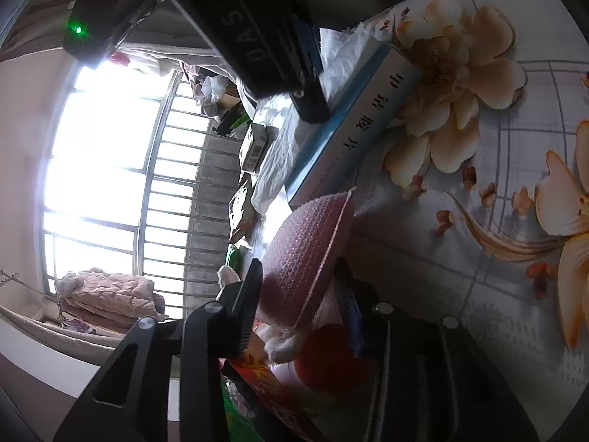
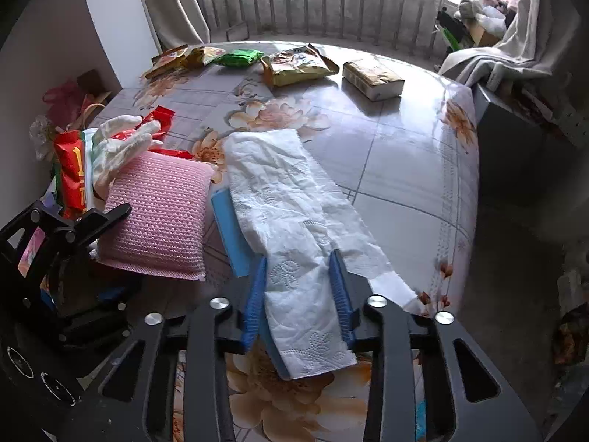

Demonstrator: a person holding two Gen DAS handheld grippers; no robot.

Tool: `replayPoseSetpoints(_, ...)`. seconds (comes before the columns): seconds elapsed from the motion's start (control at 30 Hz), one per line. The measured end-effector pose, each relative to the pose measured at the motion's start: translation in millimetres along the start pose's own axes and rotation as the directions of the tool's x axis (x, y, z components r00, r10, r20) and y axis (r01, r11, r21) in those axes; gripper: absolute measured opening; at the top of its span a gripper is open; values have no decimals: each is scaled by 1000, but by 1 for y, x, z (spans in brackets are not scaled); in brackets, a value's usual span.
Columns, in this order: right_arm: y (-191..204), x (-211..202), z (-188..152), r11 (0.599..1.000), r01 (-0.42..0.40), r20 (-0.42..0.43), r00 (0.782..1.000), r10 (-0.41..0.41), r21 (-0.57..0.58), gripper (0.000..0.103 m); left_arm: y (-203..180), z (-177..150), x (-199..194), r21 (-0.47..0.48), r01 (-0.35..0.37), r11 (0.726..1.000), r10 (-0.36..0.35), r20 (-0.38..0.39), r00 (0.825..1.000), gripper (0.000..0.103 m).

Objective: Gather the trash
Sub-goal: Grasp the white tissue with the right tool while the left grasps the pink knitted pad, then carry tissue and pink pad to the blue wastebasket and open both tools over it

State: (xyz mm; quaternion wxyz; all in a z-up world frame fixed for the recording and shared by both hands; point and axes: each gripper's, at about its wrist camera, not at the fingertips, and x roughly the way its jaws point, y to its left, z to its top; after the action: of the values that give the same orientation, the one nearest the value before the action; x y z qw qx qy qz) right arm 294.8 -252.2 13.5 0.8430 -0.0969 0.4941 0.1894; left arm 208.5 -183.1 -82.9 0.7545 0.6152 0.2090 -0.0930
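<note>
My left gripper (image 1: 298, 294) is shut on a pink bubble-wrap pouch (image 1: 305, 250), held at the table's left edge; the pouch also shows in the right wrist view (image 2: 158, 217), with the left gripper (image 2: 92, 228) on its near corner. My right gripper (image 2: 298, 287) is closed around a crumpled white paper towel (image 2: 287, 213) that lies over a blue-edged box (image 2: 230, 228); its blue pads touch both sides of the towel. The box (image 1: 353, 136) and towel (image 1: 342, 55) appear in the left wrist view under the right gripper.
Snack wrappers (image 2: 298, 64), a green packet (image 2: 239, 57) and a tissue pack (image 2: 371, 77) lie at the far side of the floral table (image 2: 405, 154). Red wrappers and a white glove (image 2: 121, 147) lie at the left edge. A balcony railing (image 2: 331, 0) stands behind.
</note>
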Motion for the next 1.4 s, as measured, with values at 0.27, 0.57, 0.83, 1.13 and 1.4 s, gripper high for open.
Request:
replayPoseSetpoints(0.27,-7,-5,-4,999,-14,21,1000,13,50,2,1,-2,-15,-20,-17,1000,18,32,999,33)
replayPoseSetpoints(0.57,-11,-24,-7,991,-28,110,994,13,133,2,12,1,-32,-95,-52,994,60,81,995,32)
replayPoseSetpoints(0.83,-24,-58,-15,968,-65,216,976,12,240,2,22,8,-56,-151,-90,984,112,138,984,32)
replayPoseSetpoints(1.13,-37,-102,-56,926,-85,313,949,-38,367,2,31,14,-89,-200,-105,974,145,197,970,30)
replayPoseSetpoints(1.4,-48,-128,-103,876,-92,346,934,-89,474,2,33,24,-120,-237,-108,966,170,261,950,28)
